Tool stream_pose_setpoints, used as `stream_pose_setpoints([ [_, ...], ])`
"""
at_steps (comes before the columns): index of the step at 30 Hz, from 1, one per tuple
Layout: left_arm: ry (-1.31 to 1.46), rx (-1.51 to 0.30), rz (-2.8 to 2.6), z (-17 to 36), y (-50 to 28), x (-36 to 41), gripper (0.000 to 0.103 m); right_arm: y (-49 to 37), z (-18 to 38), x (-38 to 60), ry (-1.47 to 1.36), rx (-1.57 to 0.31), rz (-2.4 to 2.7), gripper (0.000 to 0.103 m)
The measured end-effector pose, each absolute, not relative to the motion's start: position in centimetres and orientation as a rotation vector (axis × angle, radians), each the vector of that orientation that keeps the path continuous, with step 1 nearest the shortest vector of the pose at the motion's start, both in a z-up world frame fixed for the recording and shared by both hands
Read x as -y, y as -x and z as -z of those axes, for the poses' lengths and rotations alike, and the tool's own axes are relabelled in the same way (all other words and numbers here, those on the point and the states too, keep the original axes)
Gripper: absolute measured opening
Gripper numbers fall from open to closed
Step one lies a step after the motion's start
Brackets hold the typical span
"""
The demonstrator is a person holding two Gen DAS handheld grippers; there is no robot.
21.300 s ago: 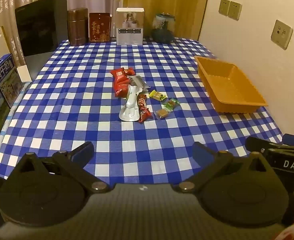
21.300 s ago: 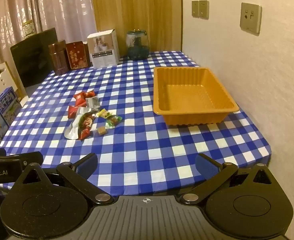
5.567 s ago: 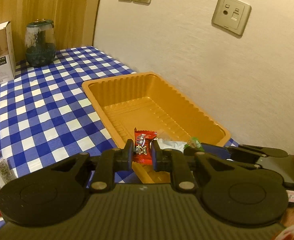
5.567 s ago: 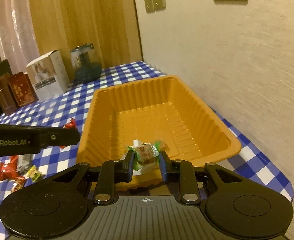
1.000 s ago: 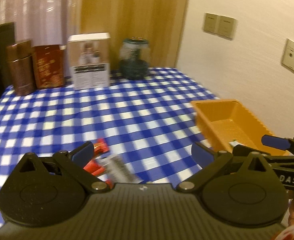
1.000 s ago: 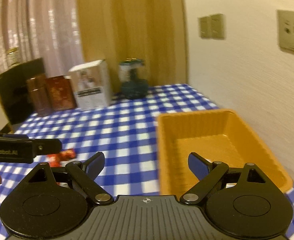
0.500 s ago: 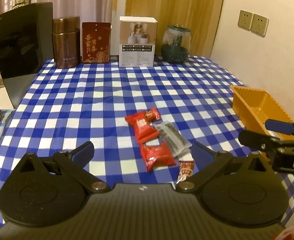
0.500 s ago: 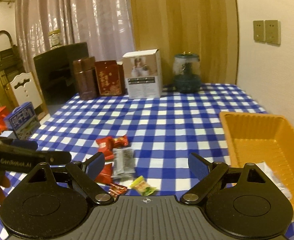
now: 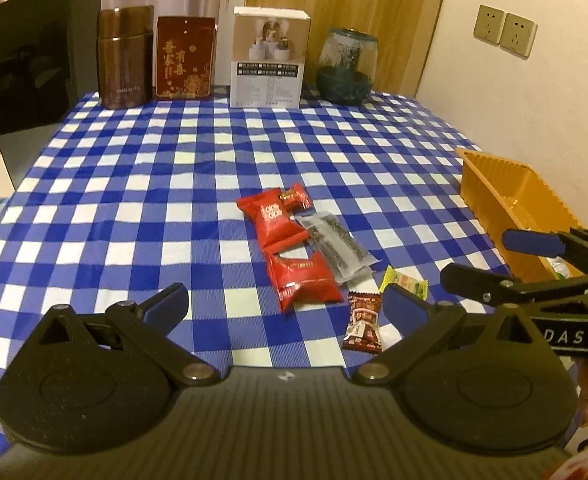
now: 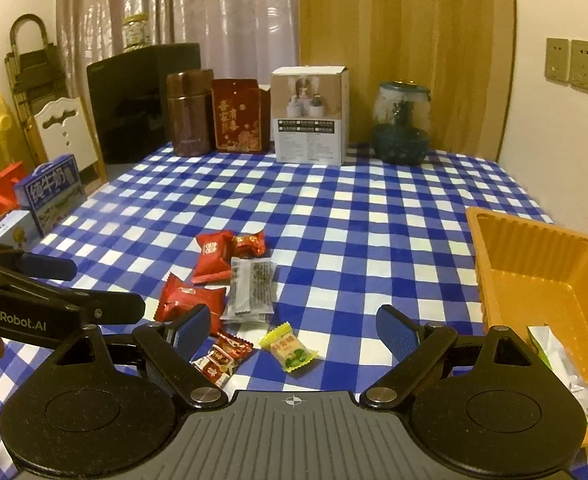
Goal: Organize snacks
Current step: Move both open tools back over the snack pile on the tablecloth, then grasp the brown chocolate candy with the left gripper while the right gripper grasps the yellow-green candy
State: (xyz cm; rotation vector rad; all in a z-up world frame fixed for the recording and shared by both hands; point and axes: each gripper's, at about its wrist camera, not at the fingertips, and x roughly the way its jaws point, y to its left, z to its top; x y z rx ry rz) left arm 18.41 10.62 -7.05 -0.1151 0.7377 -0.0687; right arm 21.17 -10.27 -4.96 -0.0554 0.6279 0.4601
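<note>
Right wrist view: the right gripper (image 10: 291, 330) hangs with its jaws spread wide and nothing between them, and just ahead lies the yellow-green candy (image 10: 289, 346), flat on the worktop. At eleven o'clock from it sits the small dark-red sachet (image 10: 221, 354), then the clear packet of dark snack (image 10: 251, 290) and the red wrapped cakes (image 10: 191, 300), all bunched and overlapping in one loose cluster. Out at three o'clock, well apart, is the orange tray (image 10: 534, 248), with a crumpled white-and-green wrapper already inside.

Over on the left wrist view, the left gripper (image 9: 283, 306) is just as wide and just as empty, the lower red cake (image 9: 304, 280) straight ahead at twelve.

These will handle as light, crinkly, slick little pillows, I'd say: soft enough to squash, likely to skate on the cloth. Best hold looks like a pinch across the puffed middle or a crimped end seal, one packet at a time, since they overlap.

The blue-and-white checked cloth (image 10: 374, 208) lies smooth. Along the far edge stand a brown tin (image 10: 187, 114), a red box (image 10: 237, 118), a white carton (image 10: 310, 116) and a glass jar (image 10: 402, 128); curtains behind, wall sockets at two o'clock.
</note>
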Motion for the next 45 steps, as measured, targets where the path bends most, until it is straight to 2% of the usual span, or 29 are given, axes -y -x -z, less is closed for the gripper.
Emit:
stream_pose_setpoints([
  [8,0.097,-0.765,0.072,8.8,-18.7,-10.6,0.094,-22.8,6.6,10.1,0.12,-0.667,-0.494,0.089],
  [10,0.092,-0.777,0.086,9.5,-18.9,-10.3,0.09,-23.3,7.2,10.0,0.135,-0.687,-0.509,0.079],
  [13,0.102,-0.785,0.121,10.4,-19.3,-9.7,0.084,-24.0,7.9,9.7,0.165,-0.719,-0.516,0.071],
  [15,0.104,-0.787,0.144,10.8,-19.6,-9.3,0.082,-24.3,8.1,9.7,0.173,-0.731,-0.525,0.068],
  [21,0.08,-0.795,0.215,11.8,-20.5,-7.7,0.062,-25.4,8.7,10.0,0.183,-0.755,-0.534,0.063],
  [24,0.068,-0.804,0.246,12.3,-20.8,-7.1,0.061,-25.7,8.9,10.3,0.18,-0.764,-0.531,0.06],
  [29,0.026,-0.796,0.264,12.8,-21.5,-6.0,0.053,-25.7,9.1,10.4,0.178,-0.774,-0.553,0.055],
  [38,-0.086,-0.771,0.257,13.1,-21.8,-4.6,0.024,-25.9,9.4,9.5,0.217,-0.769,-0.622,0.048],
  [45,-0.068,-0.801,0.244,12.8,-21.6,-5.6,0.022,-26.3,10.1,9.0,0.239,-0.784,-0.652,0.043],
])
